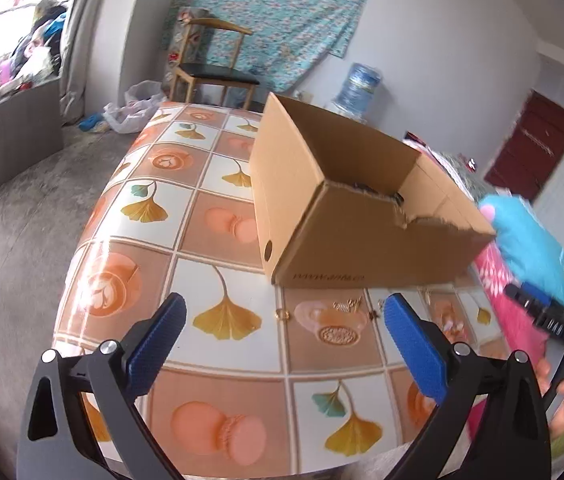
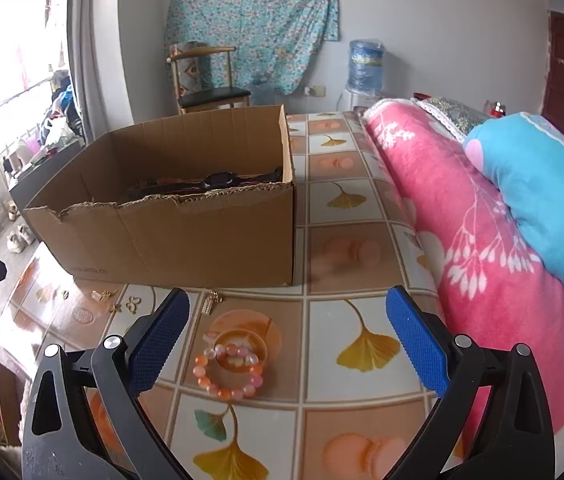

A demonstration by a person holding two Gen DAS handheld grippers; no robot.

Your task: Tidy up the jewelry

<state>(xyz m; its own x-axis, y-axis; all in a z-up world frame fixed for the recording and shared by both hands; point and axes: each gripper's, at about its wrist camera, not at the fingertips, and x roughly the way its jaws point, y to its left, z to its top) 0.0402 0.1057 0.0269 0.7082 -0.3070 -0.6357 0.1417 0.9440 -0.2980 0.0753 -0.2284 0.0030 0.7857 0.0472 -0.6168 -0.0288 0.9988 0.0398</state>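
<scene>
Now my torn brown cardboard box (image 2: 186,232) holds a dark wristwatch (image 2: 220,179); both tools, left (image 1: 284,320) and right (image 2: 288,316), gape apart, empty.

Left gripper (image 1: 282,314), right gripper (image 2: 288,310): jaws wide, empty.

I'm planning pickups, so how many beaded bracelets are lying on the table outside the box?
1. The bracelet lies on the table between the right gripper fingers, near the box. Others may be hidden inside it.
</scene>
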